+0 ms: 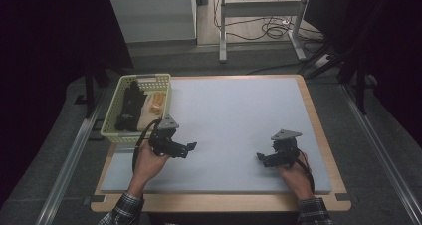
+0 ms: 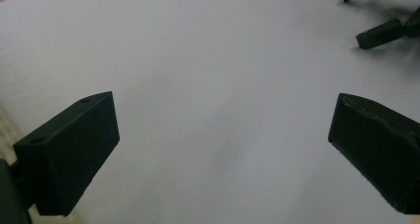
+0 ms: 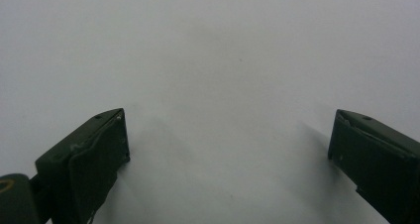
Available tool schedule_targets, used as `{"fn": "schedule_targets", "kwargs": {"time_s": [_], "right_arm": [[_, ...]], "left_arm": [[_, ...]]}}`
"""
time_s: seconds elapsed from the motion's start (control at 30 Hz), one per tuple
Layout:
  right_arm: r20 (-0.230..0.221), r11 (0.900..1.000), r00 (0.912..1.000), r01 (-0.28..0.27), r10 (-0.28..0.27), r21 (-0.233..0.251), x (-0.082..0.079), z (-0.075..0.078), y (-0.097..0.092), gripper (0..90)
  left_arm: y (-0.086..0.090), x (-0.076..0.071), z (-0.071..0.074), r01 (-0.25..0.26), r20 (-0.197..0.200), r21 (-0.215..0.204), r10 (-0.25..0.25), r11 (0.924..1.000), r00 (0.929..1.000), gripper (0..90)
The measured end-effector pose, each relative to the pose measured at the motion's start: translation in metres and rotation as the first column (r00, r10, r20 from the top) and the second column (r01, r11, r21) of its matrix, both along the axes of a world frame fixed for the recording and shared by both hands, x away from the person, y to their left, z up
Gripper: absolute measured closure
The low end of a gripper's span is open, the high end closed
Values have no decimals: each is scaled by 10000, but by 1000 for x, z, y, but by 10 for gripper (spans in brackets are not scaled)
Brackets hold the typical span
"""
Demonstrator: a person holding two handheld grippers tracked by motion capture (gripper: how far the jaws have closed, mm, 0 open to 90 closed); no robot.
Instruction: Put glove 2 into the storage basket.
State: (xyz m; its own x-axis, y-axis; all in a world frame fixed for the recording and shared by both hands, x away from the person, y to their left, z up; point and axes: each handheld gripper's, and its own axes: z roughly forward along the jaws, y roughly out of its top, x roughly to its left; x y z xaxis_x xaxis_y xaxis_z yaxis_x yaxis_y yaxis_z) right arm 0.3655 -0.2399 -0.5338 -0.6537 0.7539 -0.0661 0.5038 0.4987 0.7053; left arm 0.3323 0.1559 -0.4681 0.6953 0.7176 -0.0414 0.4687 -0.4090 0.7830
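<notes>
At the counter's far-left corner, a yellow lattice basket (image 1: 117, 96) runs near-to-far; both grippers, left (image 1: 189, 148) and right (image 1: 261, 158), hold their jaws spread, empty, over the smooth grey mat (image 1: 239, 110).

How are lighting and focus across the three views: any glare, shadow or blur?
High view: dim, with dark edges; the basket contents stay murky. Left gripper view: even light, with the right gripper casting soft shadows on the mat. Right gripper view: near jaws soft, faint shadows beside them, no glare.

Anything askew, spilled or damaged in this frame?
Nothing stands out. The yellow basket sits at the mat's far-left corner with its contents inside; left gripper and right gripper are open and empty.
</notes>
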Motion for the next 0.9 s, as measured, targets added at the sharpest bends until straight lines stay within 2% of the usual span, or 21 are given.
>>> {"fn": "schedule_targets", "kwargs": {"time_s": [0.23,0.37,0.6,0.9], "right_arm": [[3,10000,10000,-1,1,3,0,0,0,19],[8,10000,10000,4,-4,-2,0,0,0,19],[7,10000,10000,4,-4,0,0,0,0,19],[14,10000,10000,11,-11,-5,0,0,0,19]], "left_arm": [[-11,-9,-11,246,19,120,-246,9996,9997,0],[-13,-12,-20,329,-31,49,-329,9994,9995,0],[-13,-17,-39,382,-291,-16,-383,9993,9988,0],[-13,-20,-64,447,-589,219,-434,9988,9973,0]]}}
